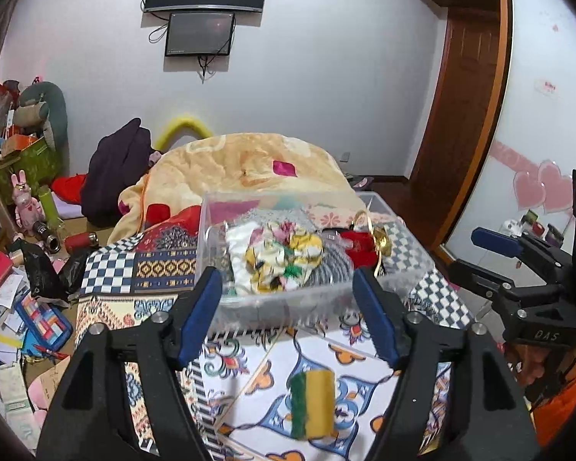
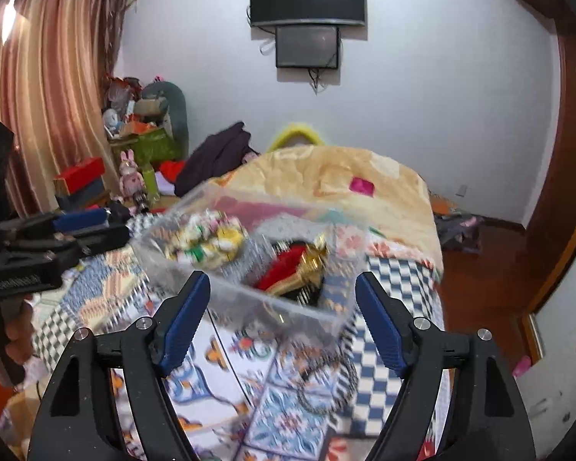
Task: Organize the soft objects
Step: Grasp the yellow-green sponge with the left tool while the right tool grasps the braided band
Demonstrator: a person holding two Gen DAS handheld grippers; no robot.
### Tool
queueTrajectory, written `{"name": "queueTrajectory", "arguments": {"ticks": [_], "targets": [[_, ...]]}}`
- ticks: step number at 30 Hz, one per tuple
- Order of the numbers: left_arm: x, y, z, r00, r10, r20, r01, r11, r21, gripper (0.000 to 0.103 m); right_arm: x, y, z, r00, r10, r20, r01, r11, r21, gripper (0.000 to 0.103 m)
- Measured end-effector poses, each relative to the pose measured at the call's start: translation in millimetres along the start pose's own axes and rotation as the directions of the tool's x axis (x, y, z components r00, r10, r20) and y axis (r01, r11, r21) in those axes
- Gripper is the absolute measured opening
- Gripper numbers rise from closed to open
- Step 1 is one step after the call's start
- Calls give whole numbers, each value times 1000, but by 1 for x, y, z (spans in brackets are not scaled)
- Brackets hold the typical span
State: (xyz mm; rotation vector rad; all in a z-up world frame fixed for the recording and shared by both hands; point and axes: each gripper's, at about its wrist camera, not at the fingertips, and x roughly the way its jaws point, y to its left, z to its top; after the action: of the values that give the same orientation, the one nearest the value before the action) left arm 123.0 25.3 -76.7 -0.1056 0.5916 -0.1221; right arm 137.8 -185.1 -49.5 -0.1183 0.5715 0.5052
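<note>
We hold both grippers, left [image 1: 288, 307] and right [image 2: 282, 315], released, the sponge [image 1: 313, 403] at six o'clock of the bin [image 1: 288, 299]; a hasty grab could squash it.

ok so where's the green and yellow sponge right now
In the left wrist view, the sponge lies on the patterned bedspread, between the open left tongs, just short of the clear bin.

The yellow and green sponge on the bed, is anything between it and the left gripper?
Nothing visible: the sponge lies alone on the patterned bedspread, below the open left gripper.
</note>
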Motion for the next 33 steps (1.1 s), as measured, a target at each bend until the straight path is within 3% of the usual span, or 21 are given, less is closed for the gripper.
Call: {"name": "queueTrajectory", "arguments": {"ticks": [7, 15, 20, 23, 25, 27, 30, 31, 33], "targets": [[21, -5, -34, 995, -5, -101, 4, 1000, -8, 72, 15, -15, -37, 992, -26, -120, 30, 999, 29, 76], [43, -17, -76, 980, 20, -198, -16, 1000, 23, 72, 44, -33, -73, 969, -14, -248, 39, 995, 96, 76], [52, -17, -89, 974, 28, -225, -22, 999, 27, 72, 55, -36, -80, 964, -16, -267, 46, 993, 108, 76], [54, -16, -94, 972, 22, -233, -17, 1000, 24, 64, 61, -35, -80, 963, -27, -268, 53, 994, 92, 75], [56, -16, -95, 971, 17, -239, -10, 1000, 29, 57, 62, -30, -78, 964, -52, -260, 72, 995, 68, 69], [56, -16, -97, 969, 5, -246, 2, 1000, 28, 43, 61, -26, -79, 963, -82, -255, 93, 995, 34, 56], [57, -17, -98, 968, -8, -252, 15, 1000, 27, 31, 58, -25, -79, 966, -76, -246, 86, 996, 31, 40], [56, -17, -98, 968, -9, -250, 17, 999, 29, 31, 57, -25, -79, 967, -79, -244, 89, 996, 28, 37], [53, -17, -98, 970, -5, -242, 13, 999, 32, 30, 55, -26, -80, 967, -83, -241, 92, 995, 28, 22]]}}
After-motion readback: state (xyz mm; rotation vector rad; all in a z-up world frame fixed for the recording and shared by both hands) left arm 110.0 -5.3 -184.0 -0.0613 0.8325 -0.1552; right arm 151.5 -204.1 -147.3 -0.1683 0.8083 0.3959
